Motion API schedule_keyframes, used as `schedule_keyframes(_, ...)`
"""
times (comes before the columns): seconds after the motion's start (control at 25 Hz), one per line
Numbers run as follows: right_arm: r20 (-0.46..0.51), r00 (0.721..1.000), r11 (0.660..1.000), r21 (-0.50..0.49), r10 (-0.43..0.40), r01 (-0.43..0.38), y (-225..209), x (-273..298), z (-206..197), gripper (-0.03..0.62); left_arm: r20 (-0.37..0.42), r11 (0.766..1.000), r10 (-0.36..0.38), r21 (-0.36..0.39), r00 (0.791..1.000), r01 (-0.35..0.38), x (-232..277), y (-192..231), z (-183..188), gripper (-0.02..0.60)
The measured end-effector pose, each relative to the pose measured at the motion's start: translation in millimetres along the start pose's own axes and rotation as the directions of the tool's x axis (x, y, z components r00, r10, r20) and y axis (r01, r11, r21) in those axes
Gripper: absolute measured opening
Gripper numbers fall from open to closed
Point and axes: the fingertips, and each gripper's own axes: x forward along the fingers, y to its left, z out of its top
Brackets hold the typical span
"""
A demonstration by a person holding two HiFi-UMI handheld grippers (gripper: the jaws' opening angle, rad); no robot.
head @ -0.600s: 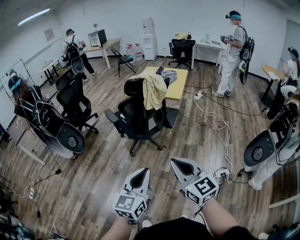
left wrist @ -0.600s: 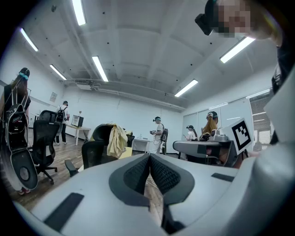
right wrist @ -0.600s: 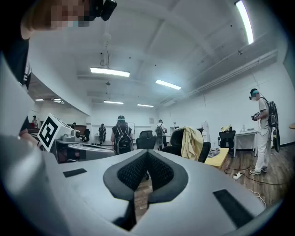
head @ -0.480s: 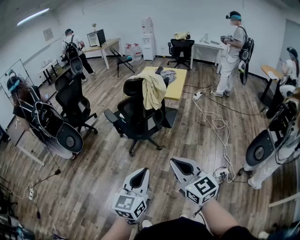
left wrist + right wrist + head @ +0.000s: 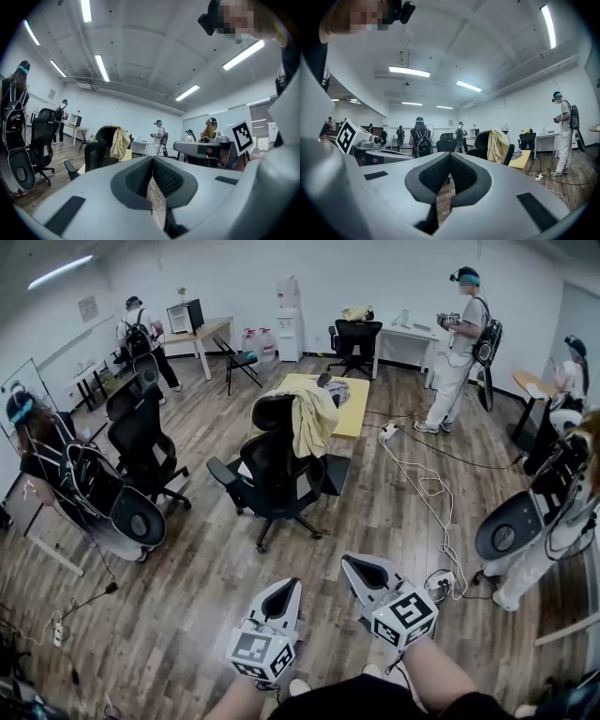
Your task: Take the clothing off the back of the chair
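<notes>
A pale yellow garment (image 5: 311,418) hangs over the back of a black office chair (image 5: 274,468) in the middle of the room. It also shows as the garment (image 5: 120,143) in the left gripper view and the garment (image 5: 497,146) in the right gripper view. Both grippers are held low, well short of the chair. My left gripper (image 5: 282,586) is shut with nothing in it, its pads meeting. My right gripper (image 5: 358,567) is shut and empty too. Both point level toward the chair.
A yellow table (image 5: 349,406) with a grey cloth stands behind the chair. A second black chair (image 5: 139,442) is at the left. White cables (image 5: 433,498) trail over the wood floor at the right. Several people with backpacks stand around the room's edges.
The view has shifted slightly, so the chair and room sit a little further left and up. Both grippers keep their place and stay shut.
</notes>
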Motion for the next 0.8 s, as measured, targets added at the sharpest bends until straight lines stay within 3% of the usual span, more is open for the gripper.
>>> schedule_keyframes(0.44,0.013,0.997,0.997,0.014,-0.075,0.075,59.3,30.5,-6.7,0.012,-0.043,0.998,-0.057,0.008,0.997,0.058,-59.4,50.5,-14.8,0.018)
schedule_keyframes(0.8,0.02,0.997,0.997,0.02,-0.077,0.077,50.2,41.8,-1.0,0.012,-0.035,1.0,-0.028,0.007,0.999,0.028,-55.0,68.8,-5.8,0.018)
